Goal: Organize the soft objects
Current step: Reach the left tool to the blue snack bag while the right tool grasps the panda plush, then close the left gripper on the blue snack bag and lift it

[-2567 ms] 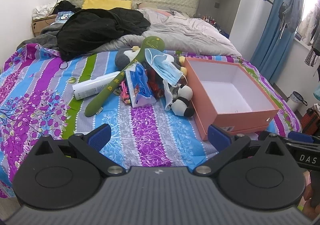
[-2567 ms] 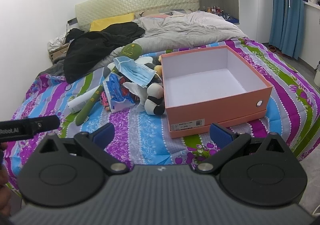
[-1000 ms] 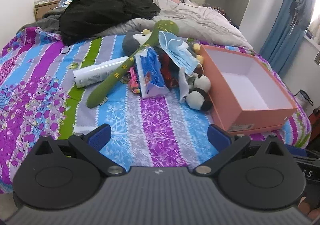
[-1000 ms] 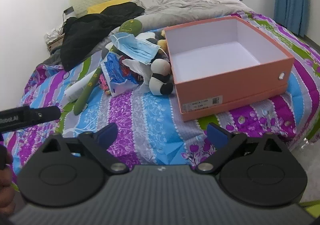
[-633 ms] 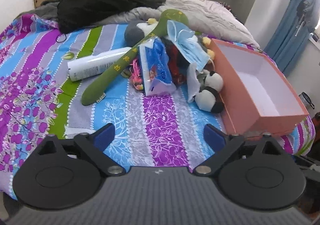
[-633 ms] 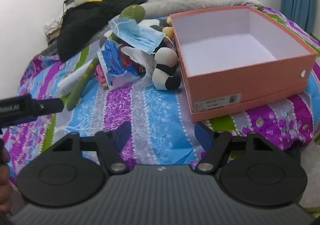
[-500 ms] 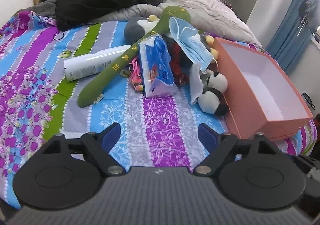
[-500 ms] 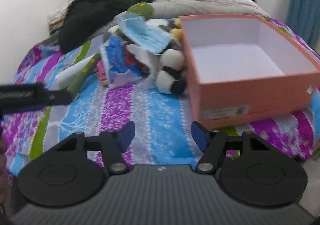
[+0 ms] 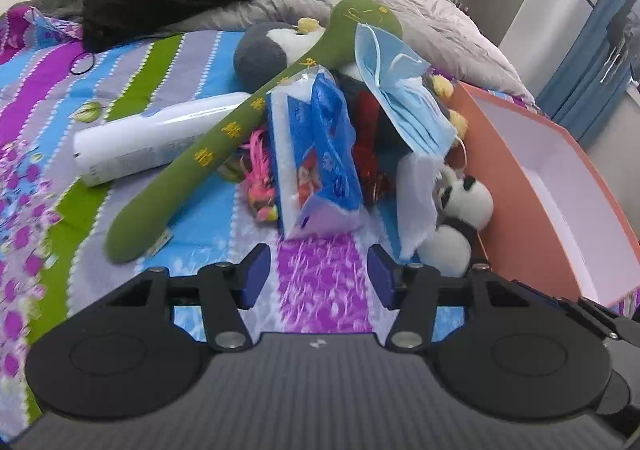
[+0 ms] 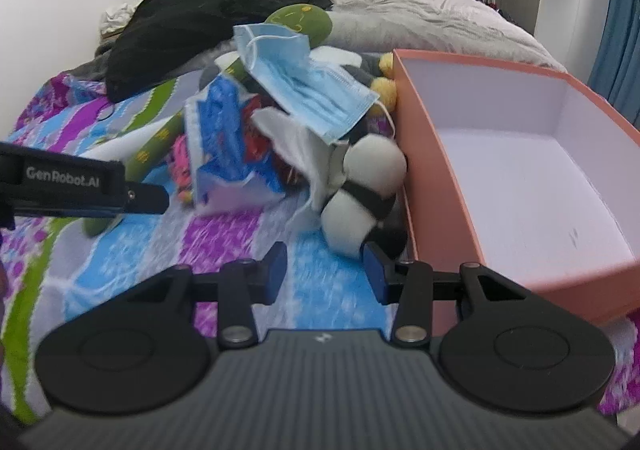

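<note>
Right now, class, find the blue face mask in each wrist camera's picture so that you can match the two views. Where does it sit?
Left wrist view: the blue face mask is upper centre-right, draped over the toy pile.
Right wrist view: it is upper centre, atop the same pile.
Shared landmark: the orange box, just right of the mask in both.

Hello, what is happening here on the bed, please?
A person holds a two-finger gripper in each hand over a pile of soft things beside an empty orange box. The left gripper faces the blue tissue pack; the right gripper faces the panda plush. The fingers of both are closing, with nothing between them. A blue face mask lies on top of the pile. Nothing is in the box yet.
</note>
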`<action>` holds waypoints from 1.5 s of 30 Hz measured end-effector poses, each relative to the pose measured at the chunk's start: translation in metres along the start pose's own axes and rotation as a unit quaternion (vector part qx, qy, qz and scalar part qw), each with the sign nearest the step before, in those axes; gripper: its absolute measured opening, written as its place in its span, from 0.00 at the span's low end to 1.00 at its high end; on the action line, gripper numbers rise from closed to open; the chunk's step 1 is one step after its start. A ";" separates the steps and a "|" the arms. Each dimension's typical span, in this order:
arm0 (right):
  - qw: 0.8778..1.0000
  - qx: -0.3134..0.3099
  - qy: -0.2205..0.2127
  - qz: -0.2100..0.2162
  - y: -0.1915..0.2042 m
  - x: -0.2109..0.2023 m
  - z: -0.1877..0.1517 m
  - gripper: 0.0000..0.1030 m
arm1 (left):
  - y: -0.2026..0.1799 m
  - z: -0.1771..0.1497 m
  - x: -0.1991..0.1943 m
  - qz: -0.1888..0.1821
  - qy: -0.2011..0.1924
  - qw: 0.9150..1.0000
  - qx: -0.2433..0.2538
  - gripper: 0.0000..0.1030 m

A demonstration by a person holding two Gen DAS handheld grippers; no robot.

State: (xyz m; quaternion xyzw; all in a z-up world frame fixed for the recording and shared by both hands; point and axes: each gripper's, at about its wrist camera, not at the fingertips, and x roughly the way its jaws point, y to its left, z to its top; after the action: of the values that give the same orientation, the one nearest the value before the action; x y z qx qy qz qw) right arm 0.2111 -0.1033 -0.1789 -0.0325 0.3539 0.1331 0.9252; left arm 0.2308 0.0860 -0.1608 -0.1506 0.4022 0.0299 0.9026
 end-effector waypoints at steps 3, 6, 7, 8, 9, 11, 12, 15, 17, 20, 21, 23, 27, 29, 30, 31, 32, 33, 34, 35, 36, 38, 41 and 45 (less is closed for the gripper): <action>1.000 -0.007 -0.004 -0.007 0.000 0.017 0.008 0.44 | 0.001 0.012 0.018 -0.006 -0.003 1.000 -0.005 0.58; 1.000 -0.017 -0.006 -0.016 0.004 0.032 0.013 0.44 | 0.002 0.021 0.036 -0.012 -0.004 1.000 -0.011 0.58; 0.999 -0.022 -0.007 -0.025 0.005 0.036 0.014 0.44 | 0.001 0.023 0.041 -0.014 -0.004 1.000 -0.014 0.58; 0.999 -0.026 -0.007 -0.032 0.007 0.040 0.015 0.44 | 0.002 0.025 0.046 -0.018 -0.003 1.000 -0.017 0.58; 0.999 -0.029 -0.008 -0.037 0.008 0.045 0.015 0.44 | 0.002 0.028 0.052 -0.023 -0.003 1.000 -0.021 0.58; 0.998 -0.034 -0.005 -0.049 0.011 0.054 0.015 0.44 | 0.001 0.031 0.061 -0.025 -0.003 0.999 -0.023 0.58; 0.998 -0.038 -0.002 -0.055 0.012 0.059 0.015 0.44 | 0.000 0.033 0.066 -0.022 -0.003 1.000 -0.022 0.58; 0.995 -0.061 -0.002 -0.085 0.017 0.069 0.011 0.44 | -0.003 0.035 0.078 -0.018 -0.005 1.000 -0.013 0.58; 0.991 -0.083 -0.005 -0.100 0.022 0.074 0.009 0.46 | -0.005 0.036 0.087 -0.017 -0.002 1.000 -0.004 0.56; 0.986 -0.114 -0.001 -0.119 0.028 0.084 0.005 0.47 | -0.009 0.036 0.098 -0.011 0.006 1.000 0.015 0.38; 0.984 -0.123 0.001 -0.125 0.029 0.086 0.004 0.47 | -0.009 0.035 0.100 -0.006 0.009 1.000 0.020 0.34; 0.982 -0.135 -0.002 -0.129 0.030 0.088 0.003 0.46 | -0.010 0.035 0.101 0.000 0.009 1.000 0.025 0.18; 0.982 -0.148 -0.008 -0.120 0.026 0.087 0.007 0.40 | -0.010 0.034 0.089 -0.003 -0.001 1.000 0.028 0.12; 0.984 -0.137 -0.008 -0.111 0.022 0.083 0.011 0.38 | -0.012 0.033 0.079 -0.007 -0.005 1.000 0.027 0.10; 0.985 -0.137 -0.010 -0.109 0.022 0.081 0.012 0.37 | -0.012 0.032 0.073 -0.010 -0.007 1.000 0.026 0.10; 0.985 -0.137 -0.012 -0.107 0.021 0.078 0.013 0.36 | -0.013 0.032 0.068 -0.013 -0.008 1.000 0.025 0.10; 0.985 -0.135 -0.013 -0.103 0.020 0.075 0.014 0.36 | -0.013 0.031 0.061 -0.016 -0.010 0.999 0.025 0.09; 0.986 -0.133 -0.013 -0.100 0.020 0.072 0.014 0.35 | -0.014 0.030 0.055 -0.019 -0.012 0.999 0.026 0.09; 0.987 -0.132 -0.013 -0.096 0.020 0.069 0.014 0.34 | -0.014 0.028 0.049 -0.021 -0.014 0.999 0.027 0.09; 0.987 -0.132 -0.014 -0.093 0.021 0.065 0.014 0.34 | -0.015 0.027 0.042 -0.023 -0.015 0.999 0.030 0.09; 0.987 -0.132 -0.014 -0.090 0.022 0.062 0.013 0.33 | -0.015 0.024 0.035 -0.026 -0.016 0.999 0.032 0.09; 0.988 -0.132 -0.014 -0.082 0.022 0.053 0.011 0.32 | -0.015 0.019 0.019 -0.032 -0.018 0.999 0.030 0.09; 0.989 -0.128 -0.010 -0.072 0.021 0.039 0.006 0.31 | -0.010 0.011 -0.002 -0.047 -0.014 0.999 0.019 0.09; 0.992 -0.110 0.005 -0.054 0.018 0.024 -0.001 0.31 | -0.001 -0.007 -0.023 -0.063 0.004 0.998 -0.004 0.09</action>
State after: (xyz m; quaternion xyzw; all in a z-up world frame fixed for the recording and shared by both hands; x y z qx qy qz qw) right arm 0.2226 -0.0805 -0.1950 -0.1540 0.3391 0.1213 0.9201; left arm 0.2105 0.0845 -0.1476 -0.1794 0.3956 -0.0266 0.9004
